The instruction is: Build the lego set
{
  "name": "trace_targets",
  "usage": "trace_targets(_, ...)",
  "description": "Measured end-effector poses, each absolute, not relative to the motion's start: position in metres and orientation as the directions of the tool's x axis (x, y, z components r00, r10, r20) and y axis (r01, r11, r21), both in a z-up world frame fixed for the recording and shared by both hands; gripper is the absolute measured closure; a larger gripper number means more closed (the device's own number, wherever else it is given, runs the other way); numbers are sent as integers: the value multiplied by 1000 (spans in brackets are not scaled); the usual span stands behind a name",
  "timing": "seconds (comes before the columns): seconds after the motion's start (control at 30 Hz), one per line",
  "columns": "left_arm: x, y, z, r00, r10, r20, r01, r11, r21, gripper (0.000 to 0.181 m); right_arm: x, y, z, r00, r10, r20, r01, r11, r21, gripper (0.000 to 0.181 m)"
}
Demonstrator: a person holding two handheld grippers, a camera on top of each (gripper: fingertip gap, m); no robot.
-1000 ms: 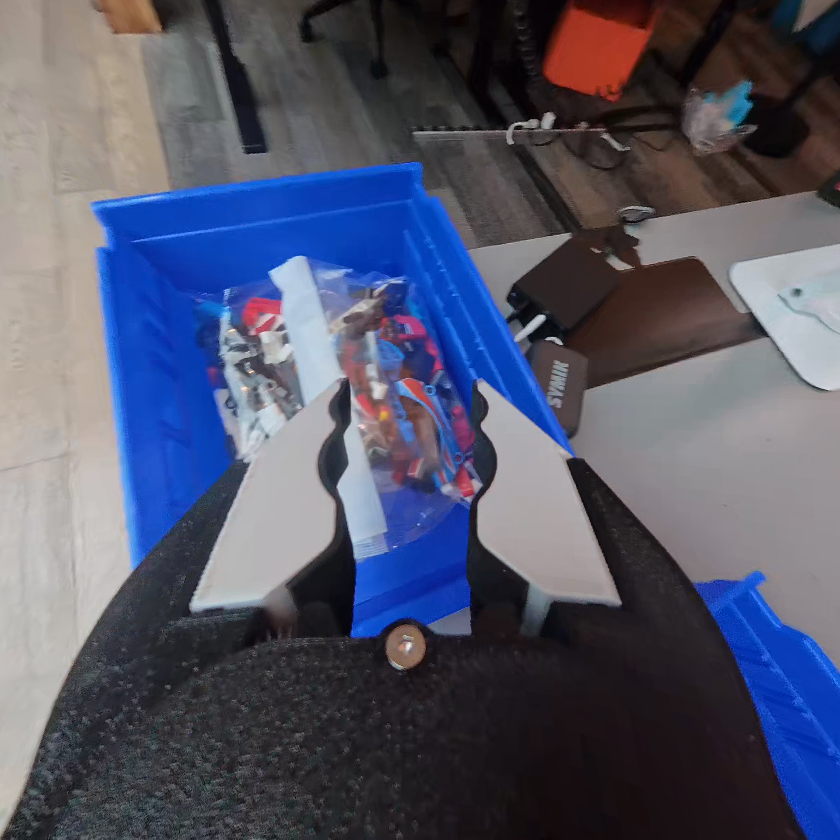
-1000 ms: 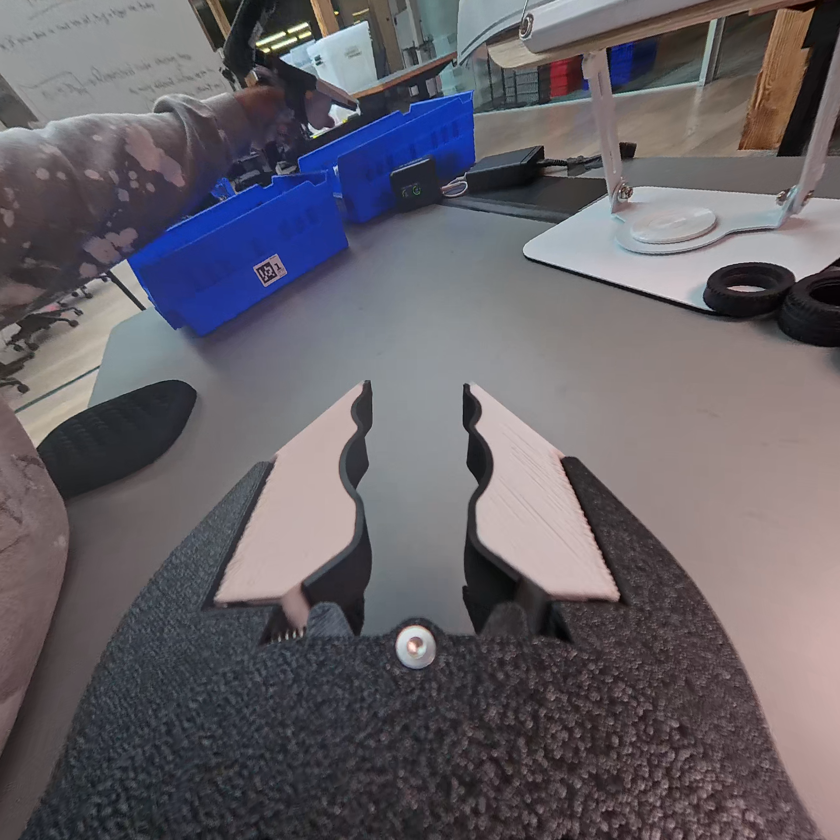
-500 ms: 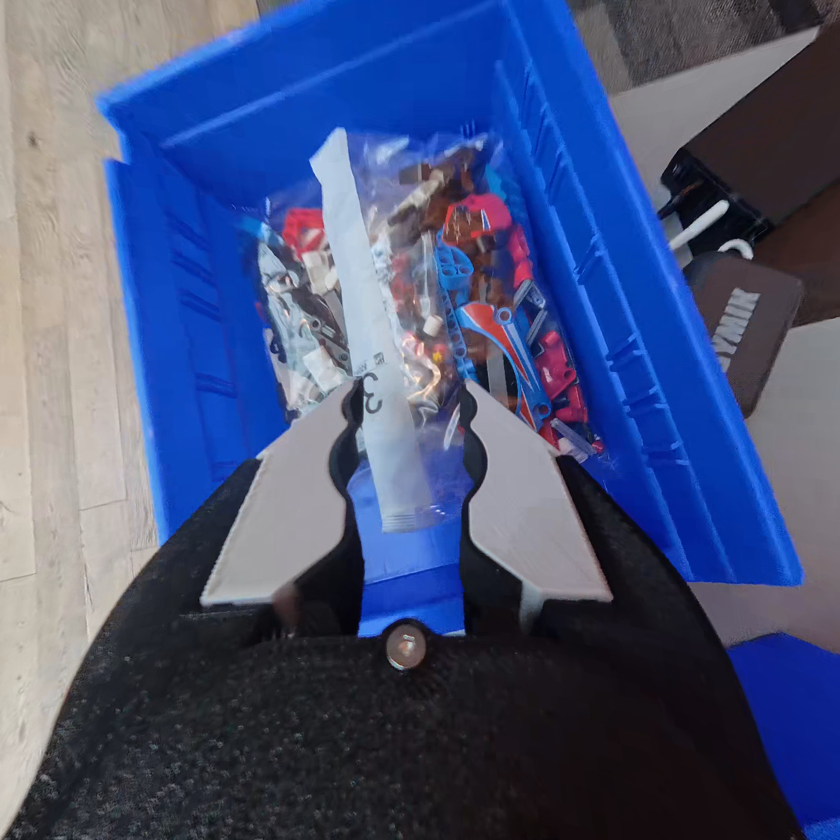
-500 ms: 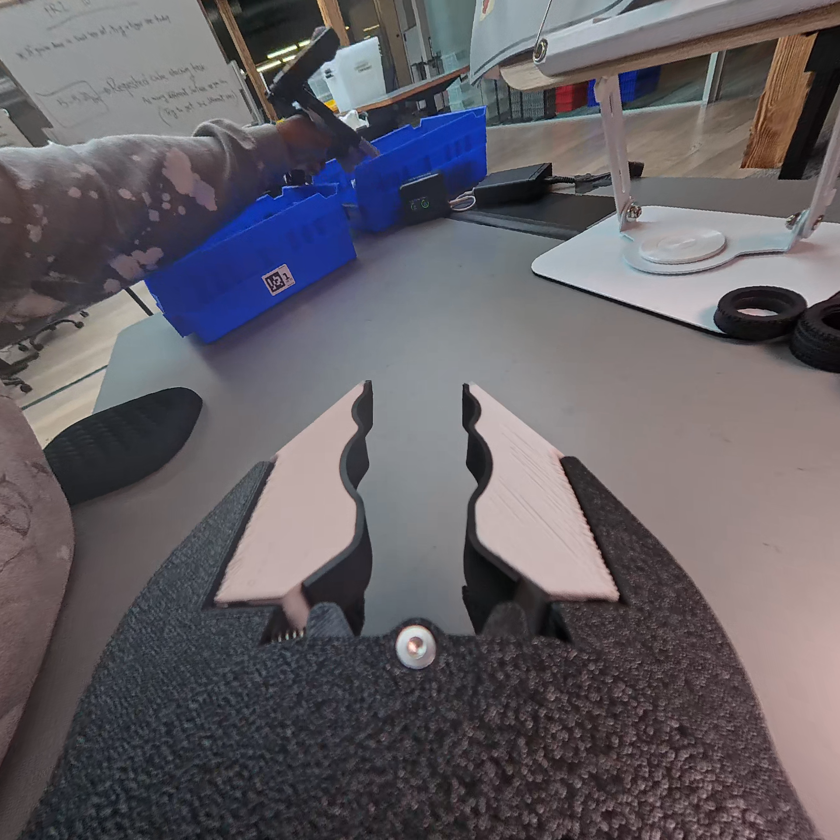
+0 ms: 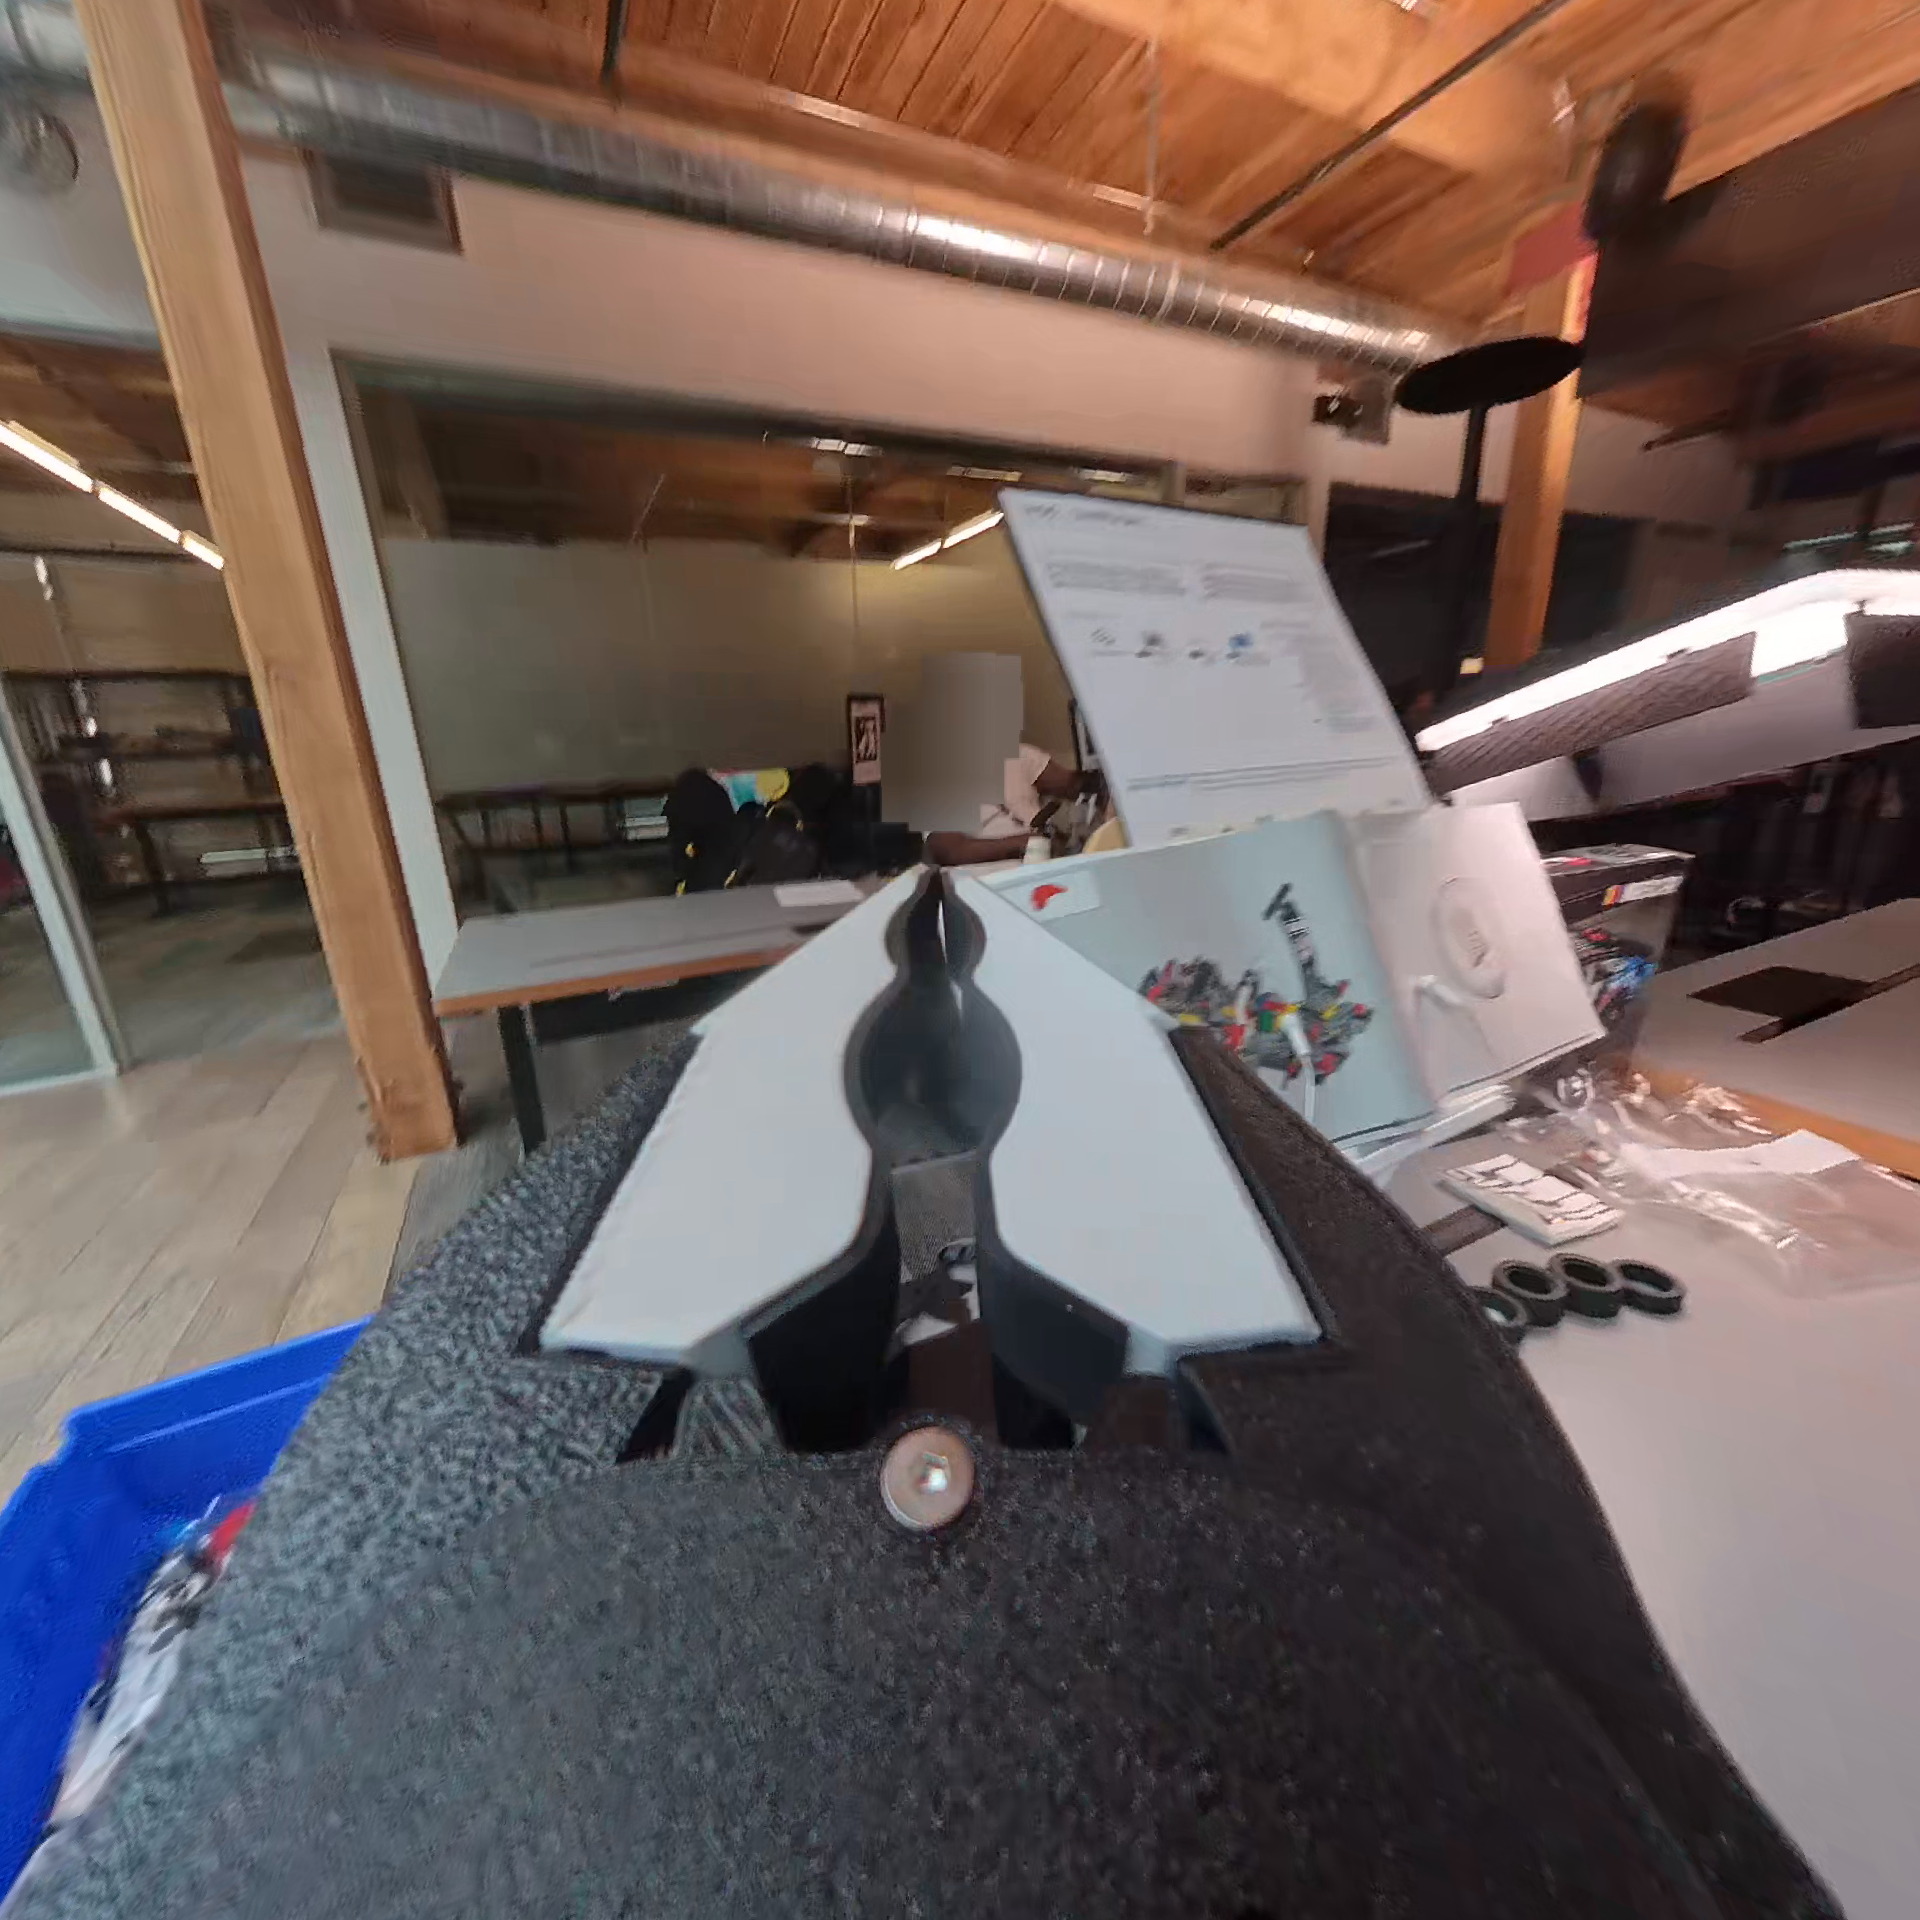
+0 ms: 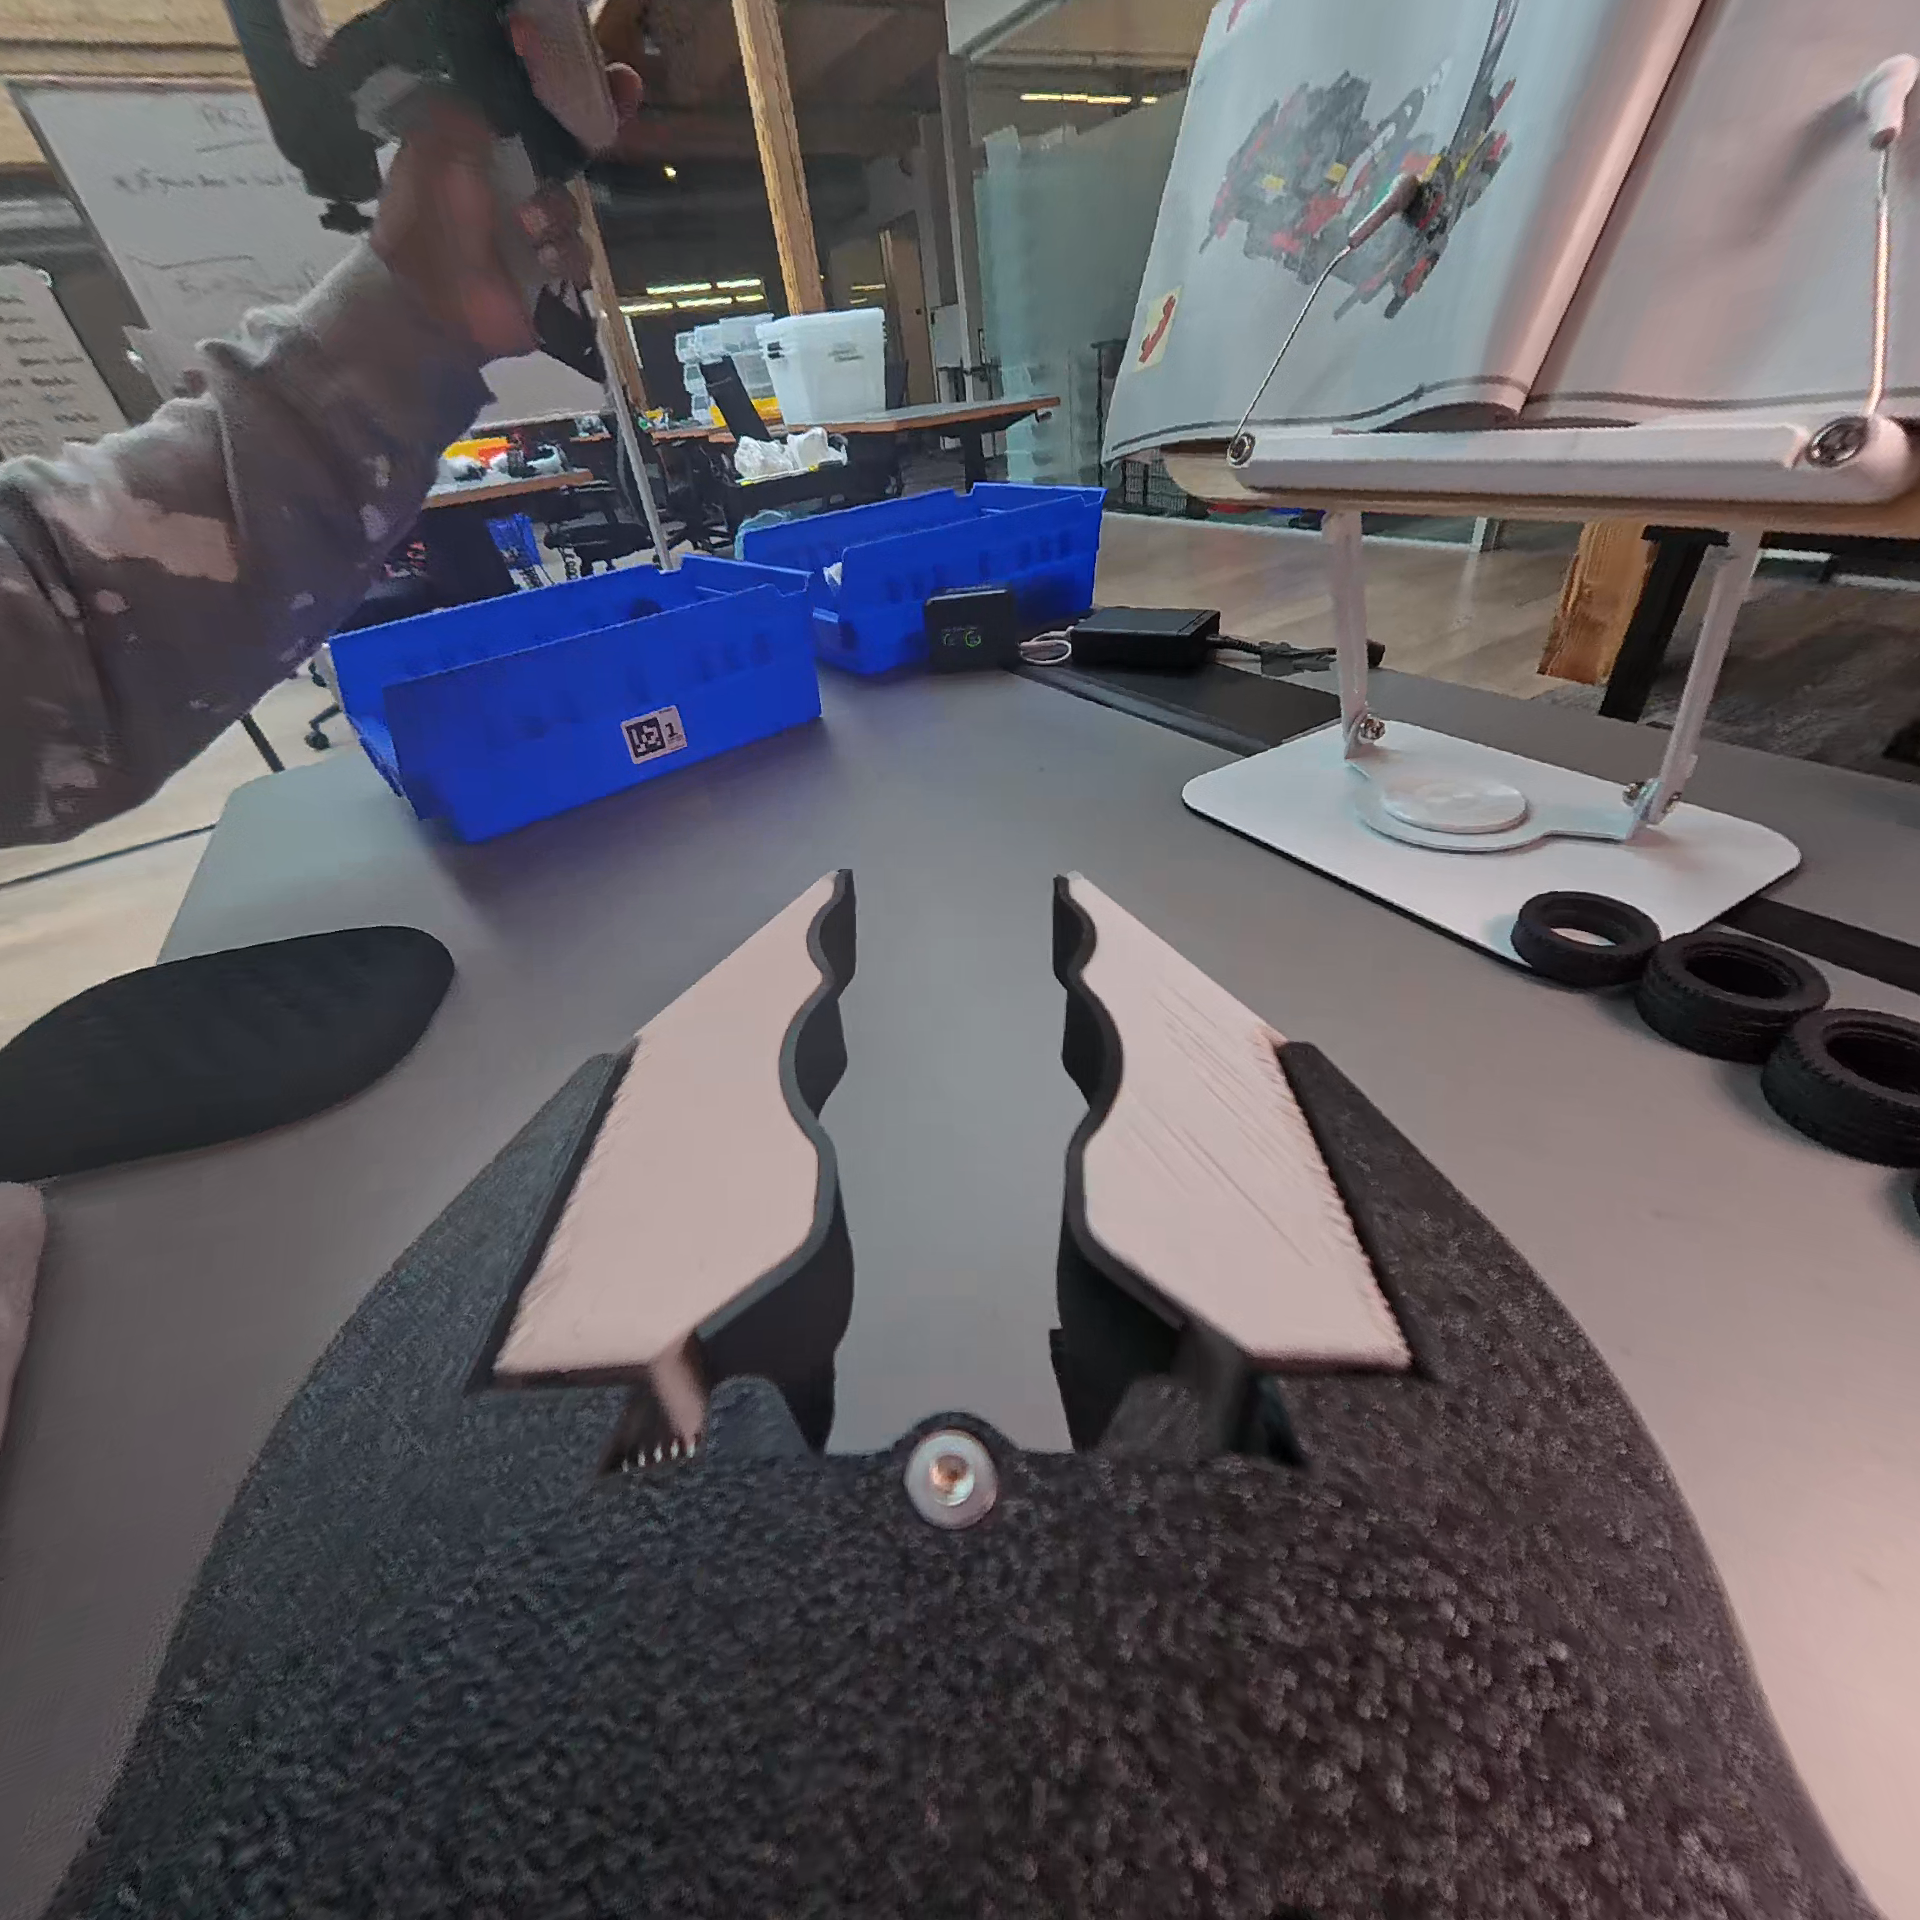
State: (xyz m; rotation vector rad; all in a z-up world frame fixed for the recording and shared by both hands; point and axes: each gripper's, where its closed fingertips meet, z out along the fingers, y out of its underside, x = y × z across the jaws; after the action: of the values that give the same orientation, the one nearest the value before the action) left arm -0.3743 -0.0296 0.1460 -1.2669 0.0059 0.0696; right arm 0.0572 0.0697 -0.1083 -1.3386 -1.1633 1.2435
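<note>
The left claw [image 5: 940,894], its wavy-edged grey fingers pinched together on a thin strip of clear bag, is pointing level, raised above the blue plastic bin [image 5: 114,1538]. The right claw [image 6: 954,894] is gaping above the smooth grey tabletop [image 6: 1039,790], near ribbed black rubber tyres [image 6: 1730,992].

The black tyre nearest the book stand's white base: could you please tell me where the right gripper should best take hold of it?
Probably from above: the tyre lies flat, hole up. Put one finger of the open right gripper in the hole and one outside, pinching the wall on the side away from the next tyre, which crowds the other side.
</note>
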Motion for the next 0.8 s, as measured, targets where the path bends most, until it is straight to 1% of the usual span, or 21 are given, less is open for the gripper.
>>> trace_targets(0.1, -299, -48, 139, 995, 20, -97, -98, 346, -933, 181, 60, 71, -101, 65, 995, -75, 8, -76, -997, 152)
trace_targets(0.2, -232, -55, 110, 996, -26, -83, -66, 384, -921, 181, 64, 76, -96, 109, 991, -71, -39, -67, -997, 163)
trace_targets(0.27, -202, -48, 84, 998, -19, -65, -52, 395, -917, 181, 67, 85, -93, 170, 983, -66, -71, -54, -996, 181)
trace_targets(0.33, -184, -35, 54, 1000, 2, 0, -1, 398, -917, 181, 71, 103, -85, 270, 960, -74, -134, -39, -990, 181)
trace_targets(0.37, -173, -26, 36, 999, -25, 44, 50, 382, -923, 181, 71, 110, -80, 300, 950, -88, -161, -41, -986, 181)
trace_targets(0.43, -156, -3, -10, 992, -35, 123, 128, 300, -945, 180, 66, 125, -69, 366, 926, -90, -195, -18, -981, 181)
trace_targets(0.47, -147, 8, -35, 991, -33, 133, 137, 244, -960, 180, 62, 131, -65, 396, 916, -70, -201, 12, -980, 181)
trace_targets(0.53, -130, 27, -74, 998, -29, 51, 55, 142, -988, 177, 53, 140, -61, 451, 892, -36, -210, 66, -975, 181)
trace_targets(0.6, -122, 40, -92, 998, -17, -61, -60, 94, -994, 176, 43, 146, -72, 480, 877, -36, -197, 68, -978, 181)
trace_targets(0.63, -122, 46, -97, 996, -13, -87, -86, 80, -993, 175, 38, 148, -81, 489, 872, -28, -181, 70, -981, 181)
trace_targets(0.67, -122, 52, -102, 995, -14, -98, -96, 64, -993, 173, 34, 148, -93, 501, 865, 1, -147, 87, -985, 180)
trace_targets(0.73, -119, 59, -115, 993, -33, -116, -115, 18, -993, 168, 28, 149, -110, 524, 843, 120, -33, 161, -986, 179)
trace_targets(0.8, -114, 59, -123, 985, -31, -169, -169, 0, -986, 169, 30, 148, -114, 547, 812, 205, 29, 226, -974, 175)
